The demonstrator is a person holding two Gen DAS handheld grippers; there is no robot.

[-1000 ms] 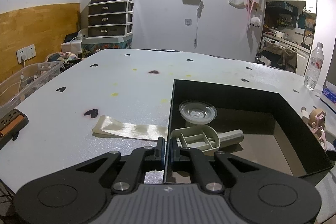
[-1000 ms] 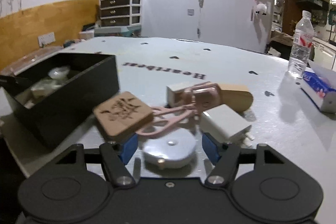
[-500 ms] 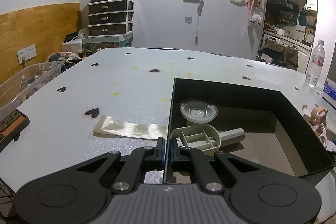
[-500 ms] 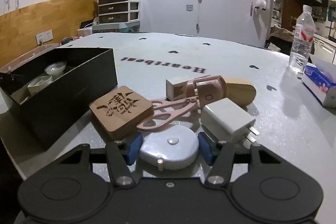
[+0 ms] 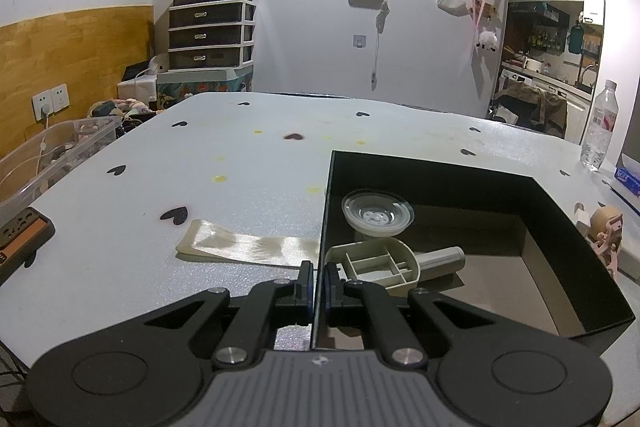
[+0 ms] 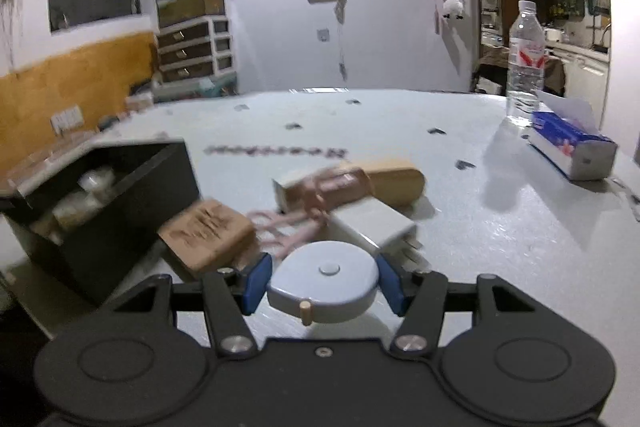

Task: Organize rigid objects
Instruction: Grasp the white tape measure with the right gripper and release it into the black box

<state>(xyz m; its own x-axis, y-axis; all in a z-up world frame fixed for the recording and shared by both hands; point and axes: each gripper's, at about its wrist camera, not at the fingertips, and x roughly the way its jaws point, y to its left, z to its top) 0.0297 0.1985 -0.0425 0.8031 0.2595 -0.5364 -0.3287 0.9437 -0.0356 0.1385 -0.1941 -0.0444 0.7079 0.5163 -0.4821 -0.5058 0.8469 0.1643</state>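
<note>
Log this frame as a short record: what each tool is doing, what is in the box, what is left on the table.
left tool: shut on black box wall
right tool: shut on round tape measure
in box: clear dish, divided scoop
on table: wooden block, white charger, pink eyelash curler
elsewhere on table: water bottle, tissue pack

One black box (image 5: pixel 460 183) stands on the worktop (image 5: pixel 240 179), holding two items: one clear dish (image 5: pixel 377 213) and one beige scoop (image 5: pixel 384 265). Loose objects counted: one round tape measure (image 6: pixel 326 281), one wooden block (image 6: pixel 210 235), one white charger (image 6: pixel 376 223), one pink curler (image 6: pixel 320 195) (blurred). One water bottle (image 6: pixel 525 63), one tissue box (image 6: pixel 570 147), one ribbon (image 5: pixel 248 247), one power strip (image 5: pixel 20 239).
</note>
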